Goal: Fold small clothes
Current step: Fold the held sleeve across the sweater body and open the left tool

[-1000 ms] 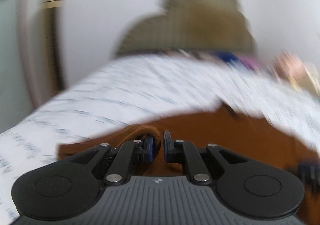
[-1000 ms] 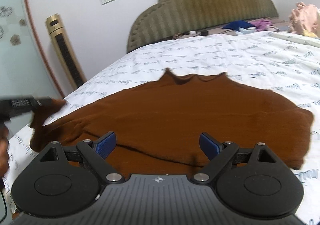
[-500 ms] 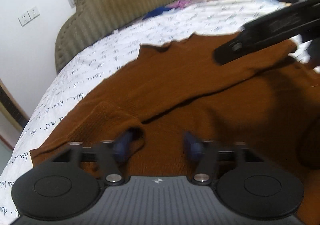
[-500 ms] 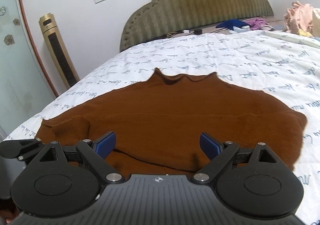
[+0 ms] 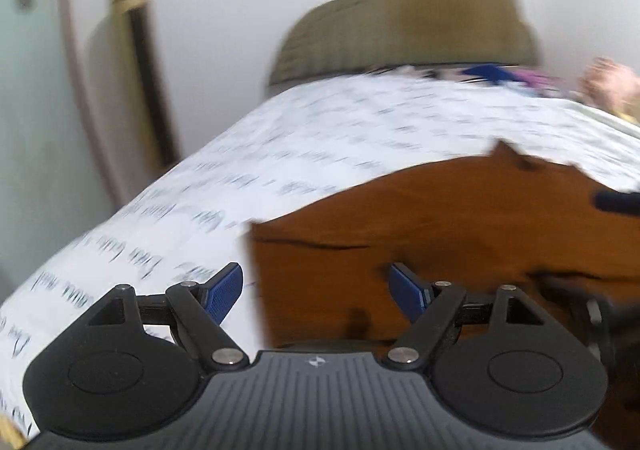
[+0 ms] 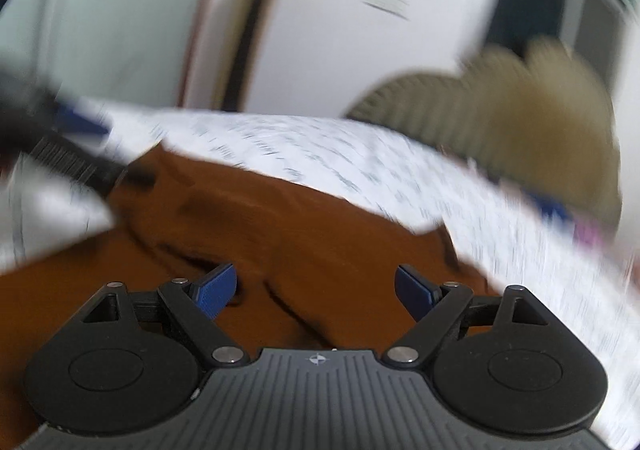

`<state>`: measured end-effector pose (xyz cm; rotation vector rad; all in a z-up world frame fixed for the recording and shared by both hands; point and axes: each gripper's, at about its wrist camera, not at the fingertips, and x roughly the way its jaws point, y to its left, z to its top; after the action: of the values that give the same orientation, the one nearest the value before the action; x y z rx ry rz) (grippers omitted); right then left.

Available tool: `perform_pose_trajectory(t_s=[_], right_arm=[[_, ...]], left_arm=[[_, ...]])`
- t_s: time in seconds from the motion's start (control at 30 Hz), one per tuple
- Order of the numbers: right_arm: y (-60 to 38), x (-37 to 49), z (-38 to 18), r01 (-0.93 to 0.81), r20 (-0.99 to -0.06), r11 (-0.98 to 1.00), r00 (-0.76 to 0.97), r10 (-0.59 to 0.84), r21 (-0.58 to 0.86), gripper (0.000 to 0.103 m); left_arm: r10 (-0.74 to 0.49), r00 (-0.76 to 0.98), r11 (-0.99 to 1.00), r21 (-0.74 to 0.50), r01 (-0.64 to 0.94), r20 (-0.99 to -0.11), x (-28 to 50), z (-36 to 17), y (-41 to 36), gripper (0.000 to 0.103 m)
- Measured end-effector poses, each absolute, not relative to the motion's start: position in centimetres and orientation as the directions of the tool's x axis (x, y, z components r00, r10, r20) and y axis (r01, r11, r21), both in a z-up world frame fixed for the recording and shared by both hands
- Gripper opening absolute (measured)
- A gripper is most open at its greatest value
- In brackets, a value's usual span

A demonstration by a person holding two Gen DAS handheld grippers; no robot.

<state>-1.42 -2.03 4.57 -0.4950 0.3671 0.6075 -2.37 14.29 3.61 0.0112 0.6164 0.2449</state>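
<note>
My left gripper (image 5: 316, 292) and right gripper (image 6: 315, 290): jaws apart, nothing between them. Brown top (image 5: 460, 226) lies on the bedspread (image 5: 320, 137), under both. Bedspread's script print too blurred to read.

White wall (image 5: 224, 29) being seen at twelve o'clock, olive scalloped headboard (image 5: 420, 17) being blurred at one o'clock, gold tower fan (image 5: 136, 49) being stood at ten o'clock, script-printed white bedspread (image 5: 340, 129) being spread below.
</note>
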Motion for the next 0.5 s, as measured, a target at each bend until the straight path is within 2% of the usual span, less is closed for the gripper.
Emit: perform_pose_trajectory(t_s=[0.1, 0.23, 0.37, 0.43, 0.5], right_arm=[[0.9, -2.6, 3.4, -0.637, -0.459, 0.598, 0.769, 0.445, -0.487, 0.084], [3.9, -2.9, 1.9, -0.620, -0.460, 0.505, 0.784, 0.417, -0.600, 0.084], [5.9, -2.8, 0.7, -0.570, -0.414, 0.445, 0.816, 0.403, -0.691, 0.082], [6.7, -2.9, 0.4, -0.538, -0.381, 0.431, 0.834, 0.399, -0.724, 0.077], [7.4, -2.8, 0.2, -0.522, -0.364, 0.420, 0.840, 0.402, -0.742, 0.063]], left_arm=[[0.255, 0.751, 0.962, 0.083, -0.259, -0.609, -0.9, 2.6, 15.2, 0.080], [0.271, 0.706, 0.957, 0.108, -0.268, -0.655, 0.0, 0.8, 15.5, 0.080], [0.260, 0.688, 0.959, 0.099, -0.265, -0.677, -0.4, -0.4, 16.0, 0.080], [0.258, 0.685, 0.959, 0.099, -0.264, -0.681, -0.4, -0.6, 16.1, 0.080], [0.257, 0.685, 0.960, 0.099, -0.262, -0.681, -0.6, -0.6, 16.1, 0.080]])
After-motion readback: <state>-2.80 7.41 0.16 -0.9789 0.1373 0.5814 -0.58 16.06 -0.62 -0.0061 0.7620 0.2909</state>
